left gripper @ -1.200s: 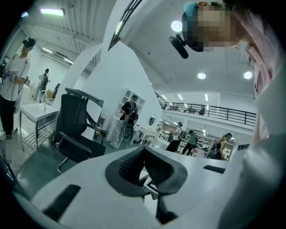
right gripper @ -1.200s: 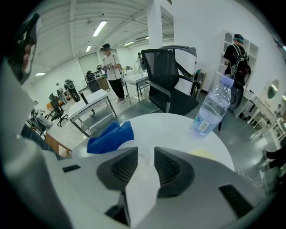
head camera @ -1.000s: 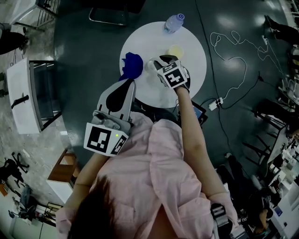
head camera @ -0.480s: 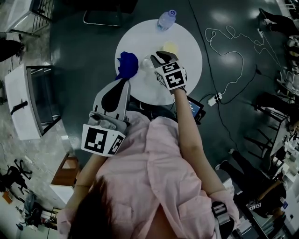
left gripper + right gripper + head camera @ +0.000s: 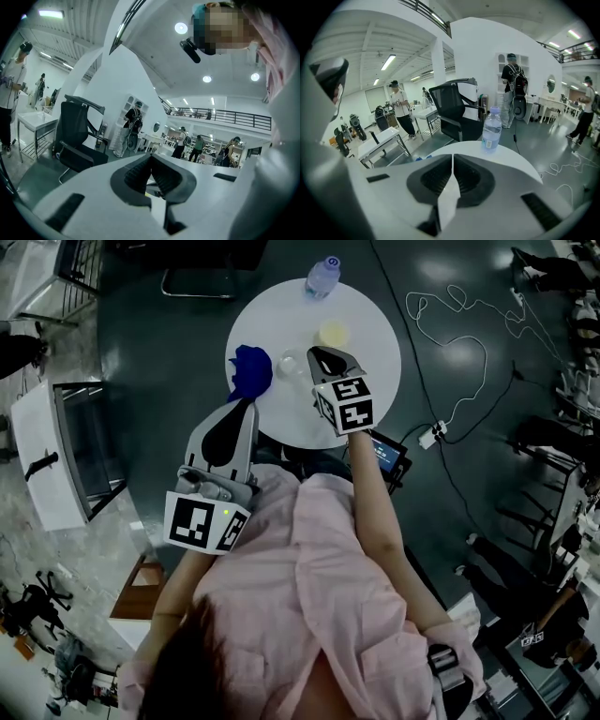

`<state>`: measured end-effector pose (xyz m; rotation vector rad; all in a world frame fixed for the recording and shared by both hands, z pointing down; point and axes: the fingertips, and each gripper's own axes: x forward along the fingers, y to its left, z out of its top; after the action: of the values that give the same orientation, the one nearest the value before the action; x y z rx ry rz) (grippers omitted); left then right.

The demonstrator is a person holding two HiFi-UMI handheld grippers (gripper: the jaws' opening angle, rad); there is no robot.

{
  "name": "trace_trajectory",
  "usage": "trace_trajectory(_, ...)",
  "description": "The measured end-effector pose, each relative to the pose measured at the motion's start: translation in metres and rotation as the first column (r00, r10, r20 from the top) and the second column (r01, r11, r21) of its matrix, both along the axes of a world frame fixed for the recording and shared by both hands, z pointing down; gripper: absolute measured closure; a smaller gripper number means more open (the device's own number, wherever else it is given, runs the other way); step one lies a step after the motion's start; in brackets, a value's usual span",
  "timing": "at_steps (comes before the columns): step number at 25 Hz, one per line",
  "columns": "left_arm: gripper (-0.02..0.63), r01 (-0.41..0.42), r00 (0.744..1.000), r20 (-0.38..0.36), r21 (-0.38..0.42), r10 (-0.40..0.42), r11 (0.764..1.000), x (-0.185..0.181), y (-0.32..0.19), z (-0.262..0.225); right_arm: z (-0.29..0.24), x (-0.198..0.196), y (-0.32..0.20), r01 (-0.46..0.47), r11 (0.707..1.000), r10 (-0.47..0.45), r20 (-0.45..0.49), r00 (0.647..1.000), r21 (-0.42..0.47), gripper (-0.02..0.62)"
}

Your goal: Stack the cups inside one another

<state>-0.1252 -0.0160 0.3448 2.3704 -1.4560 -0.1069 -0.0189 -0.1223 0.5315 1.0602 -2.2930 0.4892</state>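
Observation:
On the round white table (image 5: 375,371) stand a blue cup (image 5: 251,371), a clear cup (image 5: 290,362) and a pale yellow cup (image 5: 332,334). My right gripper (image 5: 320,355) hangs over the table just right of the clear cup and in front of the yellow one. Its jaws have just been closing and now meet, with nothing seen between the pads (image 5: 453,161). My left gripper (image 5: 247,405) is held near the table's front left edge, below the blue cup. It too is shut and holds nothing (image 5: 150,160).
A water bottle (image 5: 322,276) stands at the table's far edge and shows ahead in the right gripper view (image 5: 491,130). A black chair (image 5: 454,110) stands beyond the table. A white cable (image 5: 450,324) and a power strip (image 5: 431,437) lie on the dark floor at the right.
My right gripper has lifted and drawn away from the clear cup, which stays on the table. The left gripper has kept its place.

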Motion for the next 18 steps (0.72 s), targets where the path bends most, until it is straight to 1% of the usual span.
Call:
trace_trajectory(3,0.588,-0.001,1.000,0.004,0.008,0.001,1.000,0.003,0.002,-0.002,0.000,0.009,0.005,-0.040,0.999,0.040,0.043,0.998,-0.003,0.560)
trace_trajectory(6,0.588,-0.007,1.000,0.005,0.016,0.007,1.000,0.009,0.003,-0.003,-0.007,0.018,0.007,-0.070,0.997,0.068,0.083,0.994,0.016,0.560)
trace_trajectory(9,0.588,-0.015,1.000,0.011,0.028,0.014,1.000,0.018,0.004,-0.005,-0.015,0.022,0.010,-0.068,0.997,0.064,0.111,0.992,0.035,0.560)
trace_trajectory(18,0.588,-0.015,0.999,0.050,0.033,0.014,0.999,0.059,0.013,-0.012,-0.026,0.051,0.026,-0.042,0.999,0.037,0.160,0.986,0.030,0.560)
